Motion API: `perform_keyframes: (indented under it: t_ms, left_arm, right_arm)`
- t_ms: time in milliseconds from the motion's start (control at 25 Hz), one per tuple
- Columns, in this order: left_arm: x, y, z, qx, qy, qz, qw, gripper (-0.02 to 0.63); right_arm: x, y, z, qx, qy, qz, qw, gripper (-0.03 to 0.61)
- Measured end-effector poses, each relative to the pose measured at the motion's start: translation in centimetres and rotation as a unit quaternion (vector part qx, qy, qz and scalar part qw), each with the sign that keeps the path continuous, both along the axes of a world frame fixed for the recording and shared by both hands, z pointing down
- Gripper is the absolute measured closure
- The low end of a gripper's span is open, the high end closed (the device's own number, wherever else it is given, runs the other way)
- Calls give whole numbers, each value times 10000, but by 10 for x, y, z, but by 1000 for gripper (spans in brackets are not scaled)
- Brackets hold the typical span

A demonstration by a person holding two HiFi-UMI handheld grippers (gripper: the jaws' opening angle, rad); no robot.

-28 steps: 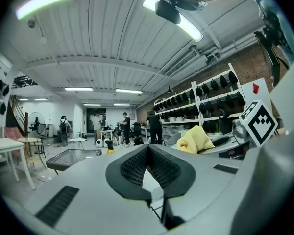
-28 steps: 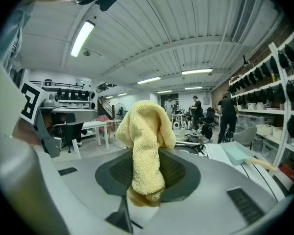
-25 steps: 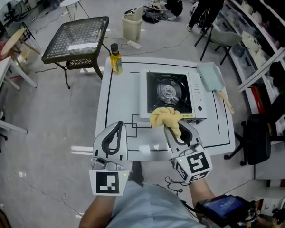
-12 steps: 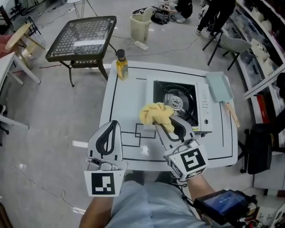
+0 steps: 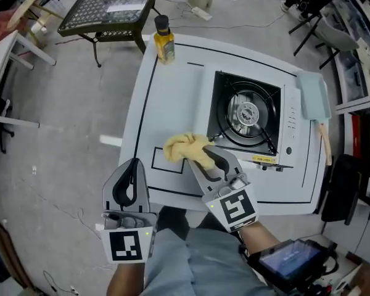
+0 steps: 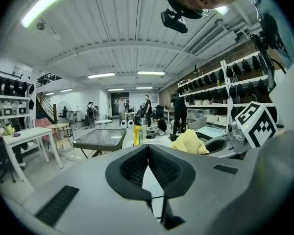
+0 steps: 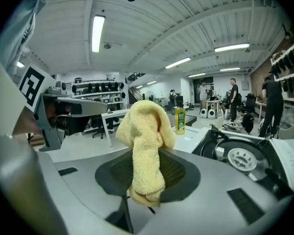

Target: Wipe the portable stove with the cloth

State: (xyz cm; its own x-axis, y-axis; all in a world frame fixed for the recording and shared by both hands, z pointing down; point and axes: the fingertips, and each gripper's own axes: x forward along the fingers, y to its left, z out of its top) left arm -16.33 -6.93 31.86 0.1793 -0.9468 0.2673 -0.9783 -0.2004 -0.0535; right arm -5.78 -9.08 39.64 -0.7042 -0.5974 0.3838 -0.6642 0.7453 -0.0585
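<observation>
Bottle (image 5: 164,42) of yellow liquid stands far-left of the portable stove (image 5: 250,119). Your right gripper (image 5: 208,158) pinches the cloth (image 5: 182,147), which trails leftward from the stove. Your left gripper (image 5: 134,163) sits pressed together.

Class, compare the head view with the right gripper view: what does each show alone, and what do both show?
Head view only: the teal tool beside the stove. Right gripper view only: the ceiling lights. Both: the stove, the bottle, and the yellow cloth clamped in the right gripper.
</observation>
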Motion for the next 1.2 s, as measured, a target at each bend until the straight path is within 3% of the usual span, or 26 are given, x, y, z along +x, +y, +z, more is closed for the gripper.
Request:
perform_keyframes:
  t_ms: [320,440,1000,1200]
  left_arm:
    - [11,6,51,-707,111,-153,9973,595]
    - [23,-4,42,-440,92,-5,9990,595]
    - [79,-11,44,-641,-35,396,9971,595]
    - [107,-20,30,-321,66,695,9970,595]
  right_arm:
    - [0,3,25,-327,-9,-225,9992,454]
    - [8,5,27,-446,25,-229,9987,454]
    - [58,11,28,-628,-16,119,9980,454]
    - [80,11,27,-647,-44,266,9975,454]
